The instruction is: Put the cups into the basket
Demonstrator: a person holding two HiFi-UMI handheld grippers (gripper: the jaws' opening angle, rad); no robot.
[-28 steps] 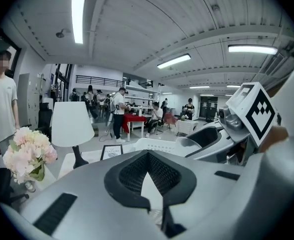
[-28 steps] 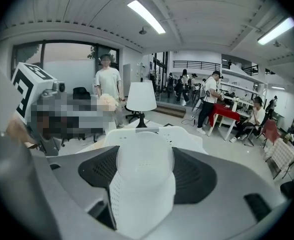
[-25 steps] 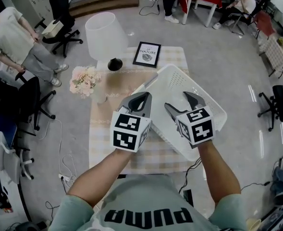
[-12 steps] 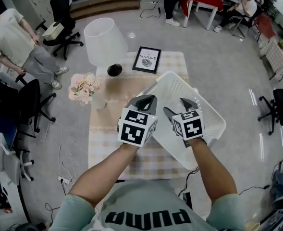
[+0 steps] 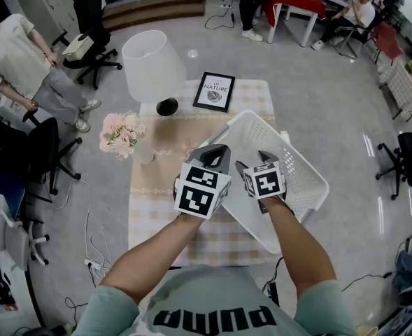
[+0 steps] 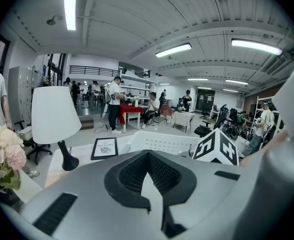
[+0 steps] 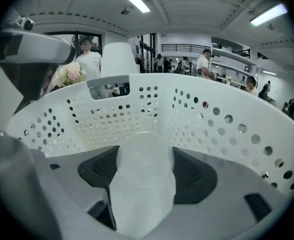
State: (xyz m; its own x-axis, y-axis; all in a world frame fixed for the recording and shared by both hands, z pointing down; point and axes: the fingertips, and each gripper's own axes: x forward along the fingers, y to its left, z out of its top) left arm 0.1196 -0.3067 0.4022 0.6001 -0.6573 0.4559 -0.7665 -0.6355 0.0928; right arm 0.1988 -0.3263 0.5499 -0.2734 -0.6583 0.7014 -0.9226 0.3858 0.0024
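Over checked table (image 5: 157, 208), R tongs (image 5: 253, 161) grip a clear cup (image 7: 143, 184) in basket (image 5: 300, 170), base hidden; L tongs (image 5: 218, 152) closed, prob. empty.

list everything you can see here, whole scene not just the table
basket: one, white, perforated, on the right side of the table
cup: one, clear plastic, held in the right gripper's jaws inside the basket
lamp: one, white shade on a black base, far left corner of the table
framed picture: one, black frame, lying flat at the far edge
flowers: one bunch, pink, left edge of the table
table: one, pale checked cloth, centre
office chairs: several, black, on the floor around
people: several, standing or seated in the background
left gripper: one, grey, jaws together and empty, beside the basket
right gripper: one, grey, over the basket
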